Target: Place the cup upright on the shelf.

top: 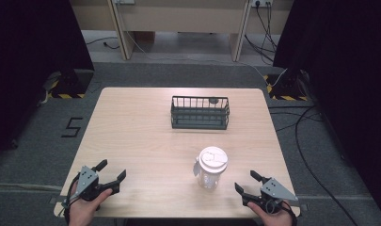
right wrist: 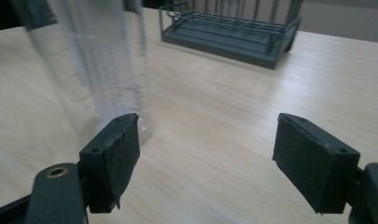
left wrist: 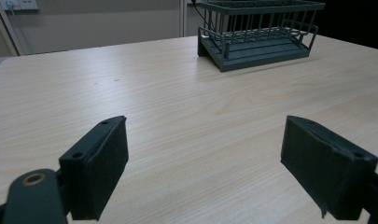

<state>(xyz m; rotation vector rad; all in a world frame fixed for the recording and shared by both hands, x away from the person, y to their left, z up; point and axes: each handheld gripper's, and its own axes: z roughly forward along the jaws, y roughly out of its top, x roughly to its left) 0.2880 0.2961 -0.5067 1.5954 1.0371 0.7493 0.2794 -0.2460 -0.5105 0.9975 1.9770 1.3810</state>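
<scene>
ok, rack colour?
Dark grey-green wire rack, clearest in the left gripper view.

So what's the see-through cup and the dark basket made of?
The cup looks like clear plastic, maybe glass: the table shows through it. Its white lid looks like matte plastic. The basket looks like metal wire painted dark grey, judging by its thin straight bars.

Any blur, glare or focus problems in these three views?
High view: even light, sharp, dark curtains at both sides. Left gripper view: rack sharp, tongs near the lens slightly soft. Right gripper view: clear cup close up, smeared and hard to read; tongs crisp.
</scene>
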